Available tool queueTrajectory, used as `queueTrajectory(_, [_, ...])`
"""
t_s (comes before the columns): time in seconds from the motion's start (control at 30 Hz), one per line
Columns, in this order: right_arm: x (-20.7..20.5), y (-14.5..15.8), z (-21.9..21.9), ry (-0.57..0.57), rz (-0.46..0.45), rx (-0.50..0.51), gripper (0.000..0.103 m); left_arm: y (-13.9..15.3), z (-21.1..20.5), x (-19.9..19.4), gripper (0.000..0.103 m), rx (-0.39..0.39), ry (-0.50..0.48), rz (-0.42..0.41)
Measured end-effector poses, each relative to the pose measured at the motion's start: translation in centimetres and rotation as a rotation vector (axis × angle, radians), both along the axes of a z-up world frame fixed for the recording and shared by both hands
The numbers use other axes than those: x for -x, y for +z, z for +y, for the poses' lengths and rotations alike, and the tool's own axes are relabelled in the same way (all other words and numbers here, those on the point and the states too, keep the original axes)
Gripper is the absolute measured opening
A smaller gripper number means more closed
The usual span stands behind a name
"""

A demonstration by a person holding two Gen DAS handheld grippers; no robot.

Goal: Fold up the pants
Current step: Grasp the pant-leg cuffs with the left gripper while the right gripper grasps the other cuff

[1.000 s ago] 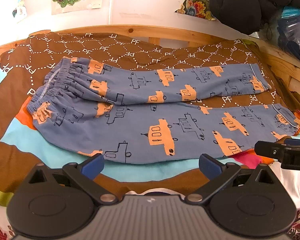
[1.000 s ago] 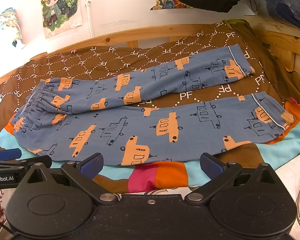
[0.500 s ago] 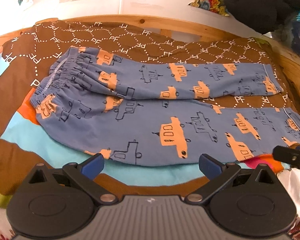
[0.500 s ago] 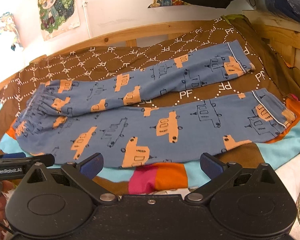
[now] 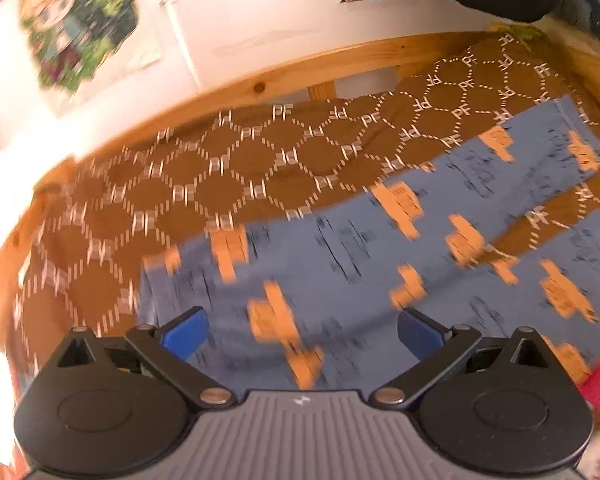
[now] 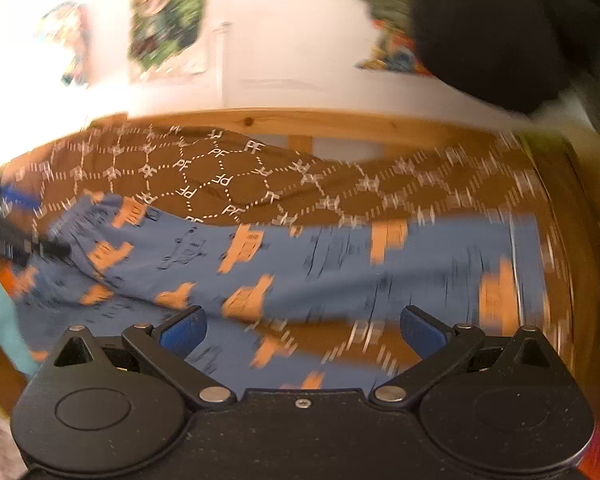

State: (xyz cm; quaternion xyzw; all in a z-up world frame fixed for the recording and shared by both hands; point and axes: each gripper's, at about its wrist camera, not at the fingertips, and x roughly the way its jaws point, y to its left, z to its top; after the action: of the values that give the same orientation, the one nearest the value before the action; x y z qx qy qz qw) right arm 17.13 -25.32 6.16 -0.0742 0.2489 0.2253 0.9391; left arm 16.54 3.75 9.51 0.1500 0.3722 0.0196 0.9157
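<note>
Blue pants with orange car prints (image 5: 340,264) lie spread flat on a brown patterned blanket (image 5: 220,168), waistband to the left, both legs running right. My left gripper (image 5: 300,336) is open and empty, low over the waistband end. My right gripper (image 6: 300,334) is open and empty over the leg ends (image 6: 440,264), between the two legs. The left gripper shows in the right wrist view (image 6: 8,232) at the far left over the waistband. Both views are motion-blurred.
A wooden bed rail (image 5: 300,76) runs along the far side and also down the right side (image 6: 572,240). A white wall with posters (image 6: 164,12) stands behind. A black bundle (image 6: 496,28) hangs at the upper right.
Both grippers have moved forward and down over the pants. The left went towards the waistband end, the right towards the leg ends. Both stay open.
</note>
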Motion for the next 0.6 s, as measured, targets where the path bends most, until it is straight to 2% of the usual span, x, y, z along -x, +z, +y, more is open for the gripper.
queueTrajectory(0.07, [-3.4,0.0,0.7,0.084,-0.012,0.072,0.102,-0.4,0.4,-3.1,0.103,-0.047,-0.037,-0.02])
queueTrajectory(0.13, [-7.5,0.0,1.5,0.184,0.023,0.127,0.102,-1.4,0.9,-5.7,0.103,-0.08,-0.067,-0.028])
queueTrajectory(0.27, [-14.6,0.1,3.2,0.279,0.065,0.159,0.102,-3.8,2.0,-10.2,0.103,-0.133,-0.093,-0.025])
queueTrajectory(0.4, [-20.7,-0.4,5.5,0.373,0.103,0.248,0.102,-4.7,2.9,-13.9,0.103,-0.118,-0.146,-0.018])
queueTrajectory(0.5, [-24.2,-1.1,6.0,0.441,0.158,0.261,0.096,-5.2,2.8,-16.2,0.103,-0.092,-0.276,-0.002])
queueTrajectory(0.6, [-26.3,-1.9,6.3,0.519,0.223,0.296,0.087,-5.9,2.7,-18.3,0.096,-0.052,-0.398,0.066])
